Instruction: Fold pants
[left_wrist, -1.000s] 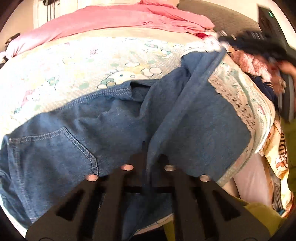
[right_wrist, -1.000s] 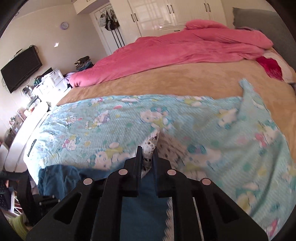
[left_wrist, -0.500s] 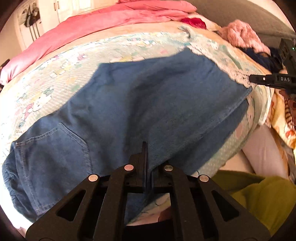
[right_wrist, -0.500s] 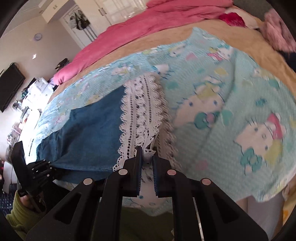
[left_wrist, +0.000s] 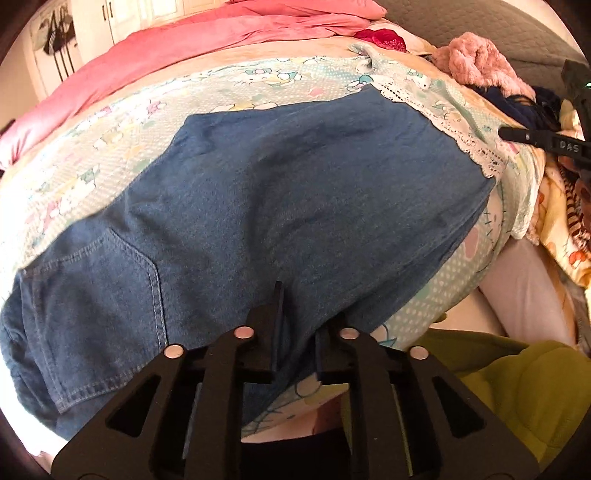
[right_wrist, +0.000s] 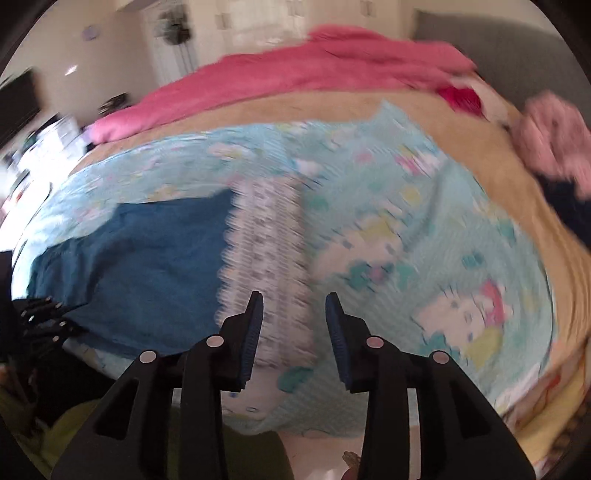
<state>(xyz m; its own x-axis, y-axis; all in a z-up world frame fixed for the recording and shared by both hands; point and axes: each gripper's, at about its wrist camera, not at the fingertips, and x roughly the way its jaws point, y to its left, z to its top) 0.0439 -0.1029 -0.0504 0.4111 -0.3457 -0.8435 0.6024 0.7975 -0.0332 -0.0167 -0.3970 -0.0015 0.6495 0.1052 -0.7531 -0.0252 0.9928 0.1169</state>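
Denim pants (left_wrist: 280, 206) lie between left gripper (left_wrist: 297, 314) fingers, right gripper (right_wrist: 294, 321) apart.

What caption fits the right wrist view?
Right tool open above the lace hem of the denim pants, which lie flat on the cartoon-print sheet.

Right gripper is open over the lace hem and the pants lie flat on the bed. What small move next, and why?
Probably bring the right gripper back down onto the lace hem and pinch it, ready to carry that end toward the waist. The pants lie spread full length and unfolded on the cartoon blanket, and the left gripper has denim between its parted fingers, at the near edge.
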